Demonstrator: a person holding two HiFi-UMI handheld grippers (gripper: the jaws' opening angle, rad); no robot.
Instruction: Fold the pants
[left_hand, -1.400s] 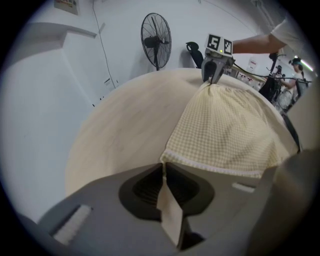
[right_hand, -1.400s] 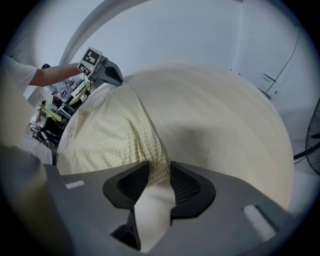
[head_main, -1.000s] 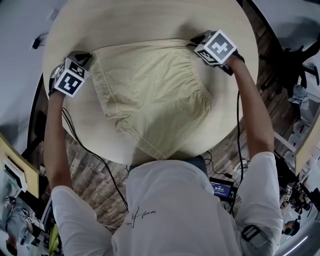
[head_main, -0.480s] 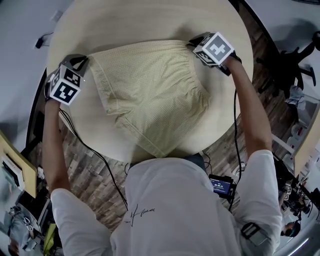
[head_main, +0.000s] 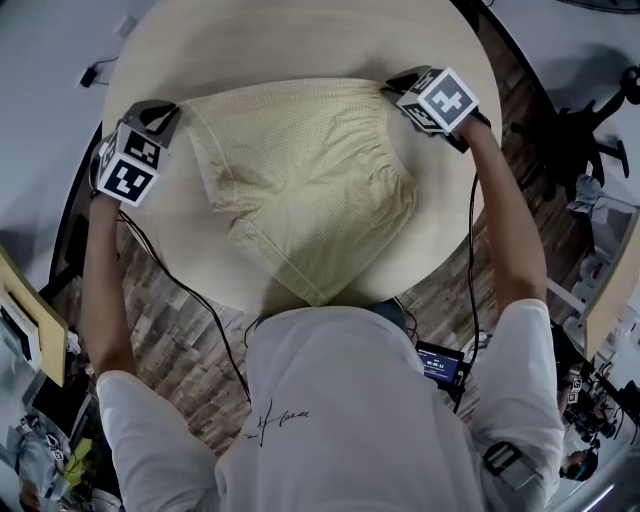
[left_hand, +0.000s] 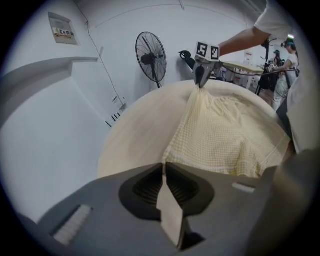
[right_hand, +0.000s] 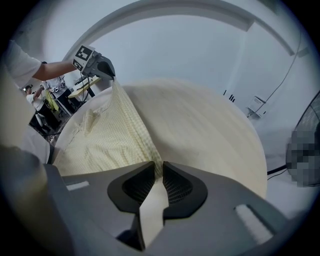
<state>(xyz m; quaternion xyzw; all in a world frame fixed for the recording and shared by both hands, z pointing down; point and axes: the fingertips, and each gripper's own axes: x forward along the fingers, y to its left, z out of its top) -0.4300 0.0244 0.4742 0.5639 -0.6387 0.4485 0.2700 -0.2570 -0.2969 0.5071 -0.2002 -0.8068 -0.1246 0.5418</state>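
Note:
Pale yellow checked pants (head_main: 305, 185) lie spread on the round light-wood table (head_main: 300, 40). My left gripper (head_main: 168, 115) is shut on their far left corner, and the cloth runs straight out of its jaws (left_hand: 164, 164) in the left gripper view. My right gripper (head_main: 394, 84) is shut on the far right corner; its jaws have just been closing with the fabric between them (right_hand: 159, 164). The far edge of the pants (left_hand: 225, 140) hangs taut between the two grippers, raised off the table. The rest of the pants (right_hand: 107, 140) rests on the tabletop.
The person's torso stands at the table's near edge. Cables trail over the wooden floor, where a small screen device (head_main: 438, 365) lies. An office chair (head_main: 600, 130) stands to the right. A standing fan (left_hand: 151, 57) is by the white wall.
Both grippers have risen with the far corners of the pants, and the far edge has come up off the table and pulled straight. The right jaws have closed on the cloth.

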